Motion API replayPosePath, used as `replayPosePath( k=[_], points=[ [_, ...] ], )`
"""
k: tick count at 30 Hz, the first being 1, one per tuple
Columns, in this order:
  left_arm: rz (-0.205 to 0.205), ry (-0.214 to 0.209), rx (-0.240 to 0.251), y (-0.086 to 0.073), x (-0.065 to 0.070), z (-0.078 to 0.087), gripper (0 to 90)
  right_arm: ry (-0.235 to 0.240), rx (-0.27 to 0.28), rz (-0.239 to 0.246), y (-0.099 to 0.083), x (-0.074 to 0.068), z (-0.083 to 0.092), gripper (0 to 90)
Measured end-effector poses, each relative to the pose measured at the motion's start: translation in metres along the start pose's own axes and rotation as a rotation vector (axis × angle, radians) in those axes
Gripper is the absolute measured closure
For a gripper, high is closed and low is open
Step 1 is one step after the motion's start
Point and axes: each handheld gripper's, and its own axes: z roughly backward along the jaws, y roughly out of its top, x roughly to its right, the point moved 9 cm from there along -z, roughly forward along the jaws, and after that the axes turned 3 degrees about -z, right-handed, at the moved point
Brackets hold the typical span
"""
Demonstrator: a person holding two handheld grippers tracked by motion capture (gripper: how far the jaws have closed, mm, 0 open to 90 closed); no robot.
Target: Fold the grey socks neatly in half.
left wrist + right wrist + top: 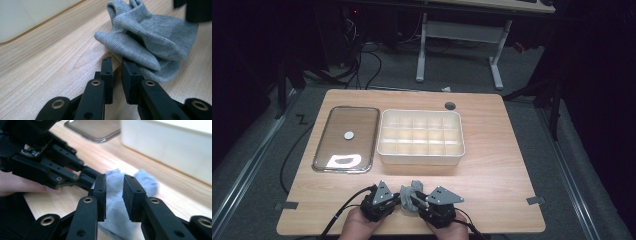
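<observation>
At the near edge of the wooden surface (492,150), in front of the white divided box (421,136) and glass tray (346,139), my hands angle both tools inward. The crumpled grey sock (413,195) lies between them. Left tool (117,65) and right tool (114,185) are each narrowly parted, pinching nothing.

Grey ribbed knit cloth seen on sock (152,42); matt wood grain on table (492,165); glossy glass-like sheen on lid (346,139); smooth white plastic on box (421,157).

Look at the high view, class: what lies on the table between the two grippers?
A crumpled grey sock lies between the left gripper and the right gripper, near the wooden table's front edge. The left gripper view shows its bunched folds close up.
</observation>
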Motion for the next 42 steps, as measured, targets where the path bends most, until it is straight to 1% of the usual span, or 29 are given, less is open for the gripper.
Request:
replayPosePath(
  k=[2,3,5,6,9,10,12,13,15,18,21,22,23,26,27,28,30,31,32,33,37,38,42],
  points=[
    [-0.001,0.01,0.001,0.0,-0.001,0.001,81.0,-0.02,0.016,-0.016,0.0,0.008,0.008,74.9],
    [0.004,0.009,0.006,0.0,-0.002,0.001,82.5,-0.027,0.018,-0.025,-0.001,0.011,0.01,75.7],
    [0.035,0.006,0.032,0.002,-0.005,0.006,84.5,-0.032,0.02,-0.039,-0.003,0.015,0.013,78.3],
    [0.038,0.017,0.043,0.004,-0.008,0.008,84.9,-0.028,0.018,-0.051,-0.006,0.017,0.014,80.0],
    [0.061,0.045,0.092,0.012,-0.016,0.018,86.2,-0.017,-0.007,-0.063,-0.014,0.018,0.01,80.5],
    [0.061,0.047,0.107,0.015,-0.016,0.021,86.2,-0.01,-0.021,-0.059,-0.017,0.017,0.005,80.4],
    [0.045,0.044,0.122,0.022,-0.013,0.024,86.2,-0.005,-0.031,-0.06,-0.019,0.016,0.003,80.4],
    [0.025,0.045,0.136,0.029,-0.007,0.025,86.0,0.002,-0.041,-0.055,-0.02,0.015,-0.001,80.3],
    [0.01,0.032,0.15,0.036,0.001,0.025,85.9,0.011,-0.066,-0.04,-0.025,0.013,-0.009,79.8],
    [-0.001,0.015,0.156,0.039,0.01,0.022,86.0,0.003,-0.094,-0.02,-0.029,0.012,-0.017,79.7],
    [0.009,-0.003,0.157,0.04,0.012,0.02,86.1,-0.01,-0.129,-0.005,-0.034,0.012,-0.023,79.8],
    [0.014,-0.012,0.16,0.04,0.013,0.02,86.1,-0.007,-0.12,-0.005,-0.034,0.013,-0.024,80.1],
    [0.019,-0.021,0.166,0.041,0.014,0.02,86.1,-0.004,-0.121,-0.012,-0.034,0.013,-0.025,80.5],
    [0.007,-0.031,0.168,0.04,0.017,0.019,86.0,-0.004,-0.125,-0.017,-0.034,0.013,-0.025,81.1],
    [0.002,-0.023,0.168,0.04,0.016,0.019,85.9,-0.005,-0.124,-0.015,-0.034,0.013,-0.025,81.3],
    [0.009,-0.016,0.17,0.039,0.013,0.02,86.0,-0.005,-0.122,-0.016,-0.034,0.013,-0.026,81.4],
    [0.037,-0.012,0.18,0.039,0.004,0.024,86.1,0.0,-0.118,-0.022,-0.034,0.014,-0.026,81.7],
    [0.054,-0.013,0.187,0.039,0.001,0.026,86.2,0.001,-0.118,-0.023,-0.034,0.014,-0.026,81.8],
    [0.062,-0.016,0.192,0.04,0.001,0.026,86.6,0.001,-0.119,-0.024,-0.034,0.014,-0.026,81.8],
    [0.059,-0.02,0.192,0.04,0.002,0.025,86.7,0.002,-0.118,-0.023,-0.034,0.014,-0.026,81.8],
    [0.022,-0.043,0.159,0.039,0.015,0.014,86.7,0.007,-0.118,-0.03,-0.034,0.014,-0.026,81.8],
    [0.022,-0.05,0.154,0.039,0.017,0.011,86.7,0.007,-0.119,-0.031,-0.035,0.015,-0.026,81.8],
    [0.031,-0.071,0.179,0.046,0.021,0.01,86.7,0.007,-0.116,-0.032,-0.035,0.015,-0.026,81.8]
  ],
)
